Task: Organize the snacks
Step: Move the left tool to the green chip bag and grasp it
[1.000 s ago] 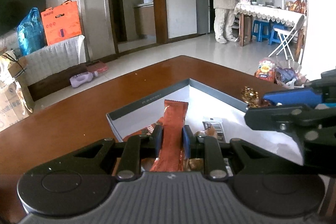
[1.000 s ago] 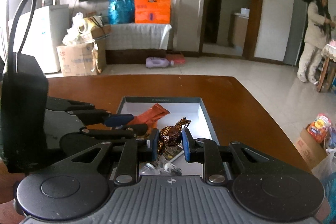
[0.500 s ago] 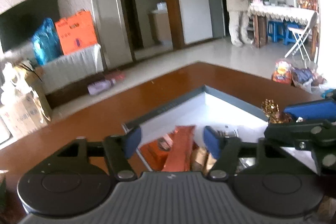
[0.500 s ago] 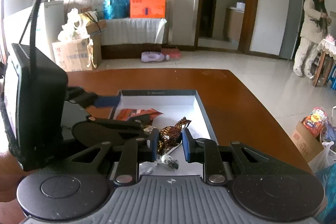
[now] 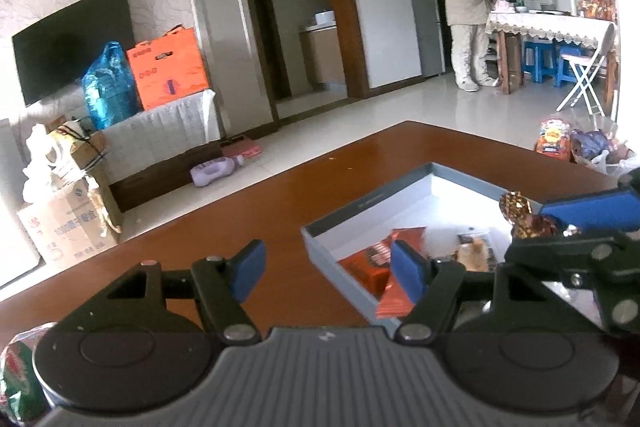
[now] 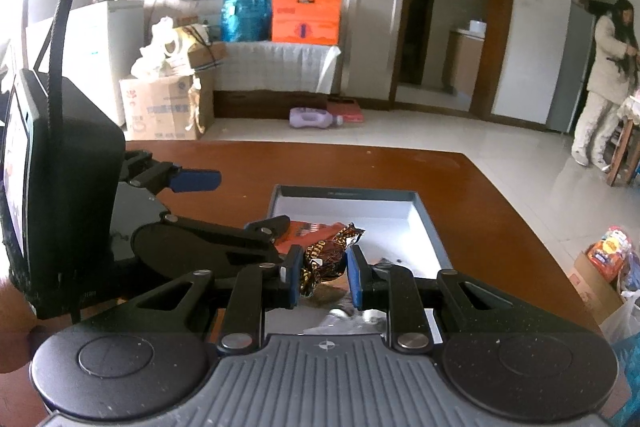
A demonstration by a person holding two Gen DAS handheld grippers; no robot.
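L gripper (image 5: pixel 326 269): we see jaws spread wide, grasping nothing; they've just been opening, only bare table (image 5: pixel 200 247) betw the pads.
L pose: we hold it tilted down, off the box's L edge; R finger overlaps the box (image 5: pixel 360 205) corner.
Orange bar (image 5: pixel 394 283): lies in the box, just behind our L gripper's R finger, apart from the pads as far as we can tell.
R gripper (image 6: pixel 322 271): clenched on the brown-gold candy (image 6: pixel 326 255); wrapper sticks up betw the pads.
R pose: we hold it tilted down over the box's near part, candy clear of the box floor.
Other snacks: small packs (image 5: pixel 472 251) in the box beyond the bar, under the R gripper.
Person (image 5: pixel 466 11): stands far off by a cloth-covered table.
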